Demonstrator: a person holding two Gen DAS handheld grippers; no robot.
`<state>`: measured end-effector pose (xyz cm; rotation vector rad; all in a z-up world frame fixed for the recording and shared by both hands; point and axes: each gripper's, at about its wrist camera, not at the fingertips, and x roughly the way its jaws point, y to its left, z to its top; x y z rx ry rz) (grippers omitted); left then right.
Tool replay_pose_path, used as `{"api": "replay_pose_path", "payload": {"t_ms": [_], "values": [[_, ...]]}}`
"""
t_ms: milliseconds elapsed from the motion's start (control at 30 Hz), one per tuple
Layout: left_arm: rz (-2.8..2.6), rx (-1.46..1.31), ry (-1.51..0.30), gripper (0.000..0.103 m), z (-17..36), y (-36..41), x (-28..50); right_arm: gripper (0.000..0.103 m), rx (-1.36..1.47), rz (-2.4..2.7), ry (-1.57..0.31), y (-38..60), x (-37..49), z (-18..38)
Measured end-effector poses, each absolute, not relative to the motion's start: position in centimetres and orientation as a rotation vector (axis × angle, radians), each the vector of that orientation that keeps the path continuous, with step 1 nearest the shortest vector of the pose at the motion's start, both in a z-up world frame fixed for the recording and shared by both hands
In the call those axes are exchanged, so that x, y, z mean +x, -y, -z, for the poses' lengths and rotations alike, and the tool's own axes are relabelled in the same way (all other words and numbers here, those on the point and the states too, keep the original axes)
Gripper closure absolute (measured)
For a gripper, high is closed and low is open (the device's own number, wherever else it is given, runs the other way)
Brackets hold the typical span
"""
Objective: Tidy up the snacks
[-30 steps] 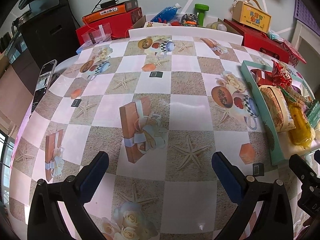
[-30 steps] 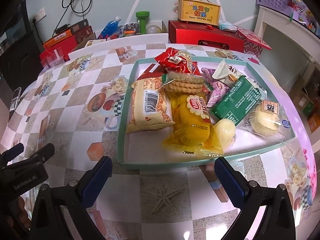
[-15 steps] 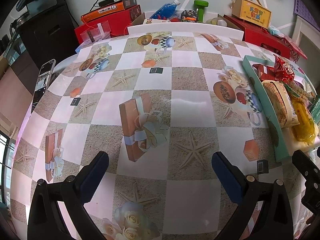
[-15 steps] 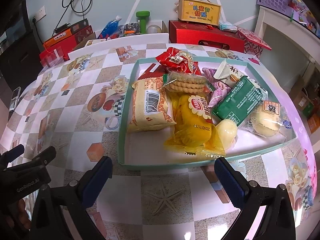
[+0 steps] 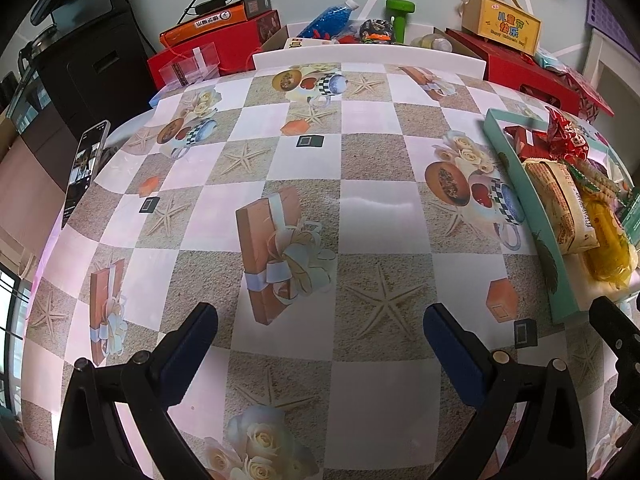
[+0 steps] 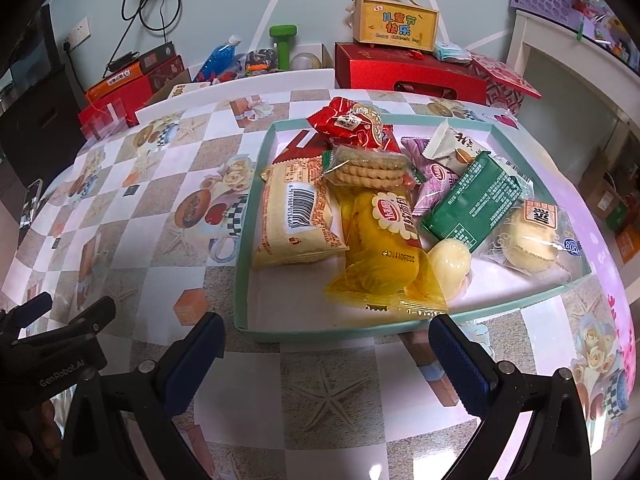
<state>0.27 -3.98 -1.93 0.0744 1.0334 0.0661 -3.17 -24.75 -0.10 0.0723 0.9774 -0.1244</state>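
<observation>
A teal tray (image 6: 256, 184) on the patterned table holds several snack packs: a pale bread pack with a barcode (image 6: 298, 216), a yellow pack (image 6: 384, 256), a cookie sleeve (image 6: 370, 168), a red bag (image 6: 352, 122) and a green pack (image 6: 476, 196). My right gripper (image 6: 326, 348) is open and empty just in front of the tray's near wall. My left gripper (image 5: 320, 336) is open and empty over bare tablecloth, left of the tray (image 5: 516, 168). The left gripper also shows in the right wrist view (image 6: 68, 320).
A phone (image 5: 86, 164) leans at the table's left edge. Red boxes (image 6: 404, 74), a yellow carton (image 6: 394, 24), a blue bottle (image 6: 218, 56) and a green dumbbell (image 6: 282, 46) stand behind the table's far edge. A white board (image 5: 368, 56) lines that edge.
The left wrist view has shifted slightly so the tray sits further right in it. The right gripper stays in front of the tray. Both grippers remain open.
</observation>
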Motion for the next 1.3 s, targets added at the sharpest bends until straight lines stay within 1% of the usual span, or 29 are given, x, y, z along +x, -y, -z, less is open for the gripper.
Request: {"api": "replay_pose_path", "payload": {"t_ms": [1033,1300], "values": [[-0.053,0.056,-1.029,0.001,1.79,4.19,0.28,0.000,0.071,0.127,-0.987,24.70,-3.04,0.47],[-0.040,0.067,-1.003,0.001,1.48,4.36,0.07,0.000,0.071,0.127,-0.987,24.69,-3.05,0.47]]}}
